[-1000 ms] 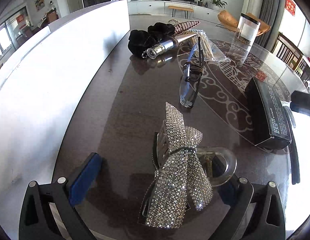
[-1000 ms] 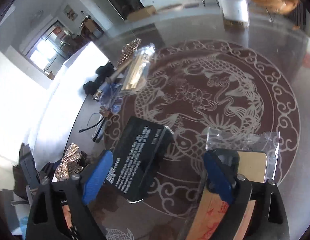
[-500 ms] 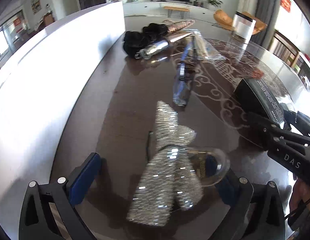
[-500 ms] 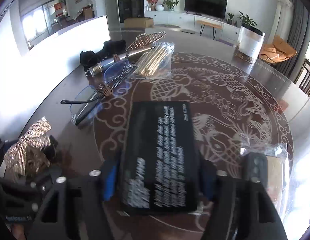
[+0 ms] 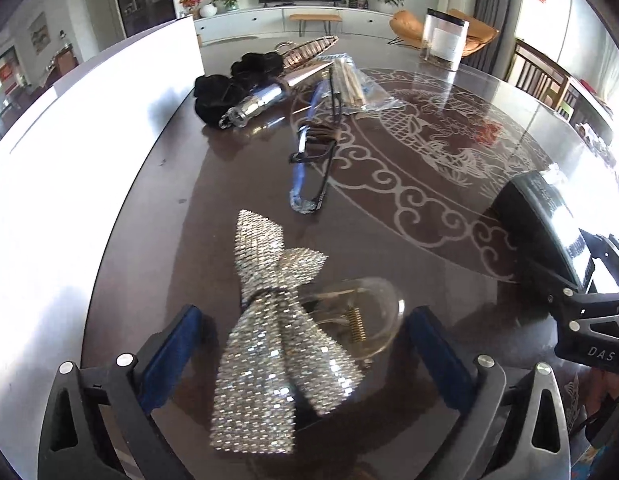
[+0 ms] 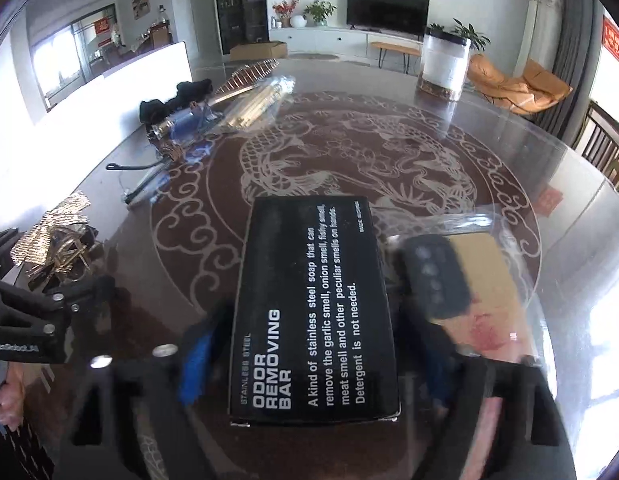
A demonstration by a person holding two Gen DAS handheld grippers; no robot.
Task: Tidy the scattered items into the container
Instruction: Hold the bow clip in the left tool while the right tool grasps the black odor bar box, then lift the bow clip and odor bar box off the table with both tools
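A rhinestone bow hair clip [image 5: 277, 320] lies on the dark glass table between the open fingers of my left gripper [image 5: 309, 356]; the blue pads stand apart from it on both sides. A black "odor removing bar" box [image 6: 313, 308] lies between the fingers of my right gripper [image 6: 309, 352], whose blue pads are close to its sides; the view is blurred, so I cannot tell whether they touch. The box also shows in the left wrist view [image 5: 541, 224]. The white container [image 5: 69, 152] stands along the table's left side.
Glasses [image 5: 313, 160], a silver tube [image 5: 261, 100], a black scrunchie [image 5: 217, 92] and bagged sticks [image 5: 349, 84] lie further back. A remote [image 6: 437, 276] on a bagged card [image 6: 485, 280] lies right of the box. A clear jar [image 6: 445, 64] stands far off.
My right gripper swung left and brought its fingers around the black box. My left gripper shifted a little around the bow clip, still open.
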